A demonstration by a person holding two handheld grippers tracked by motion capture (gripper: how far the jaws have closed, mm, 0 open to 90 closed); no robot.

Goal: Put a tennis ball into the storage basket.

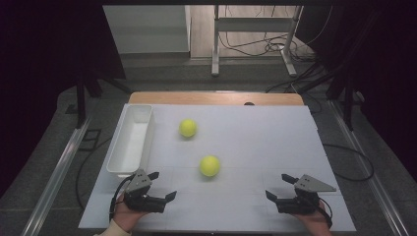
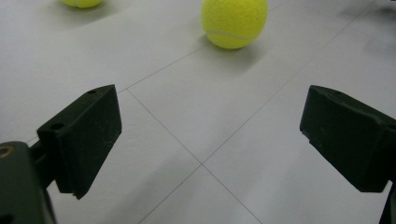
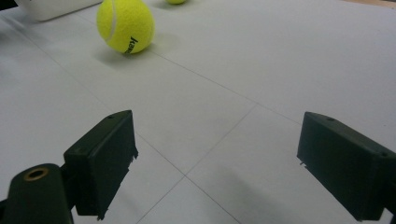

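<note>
Right gripper [image 3: 215,163] jaws apart; near ball [image 3: 125,25] lettering unreadable.

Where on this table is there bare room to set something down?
The right half, right of the two balls, is bare up to the far edge. So is the strip between the near ball and the hand-held grippers. The left edge is taken by the white bin.

The table [image 1: 255,142] is seen from above, looking forward and down; the 2 gripper views are set low, close to its surface — the nearer tennis ball [image 1: 210,166] is shared by all 3.
</note>
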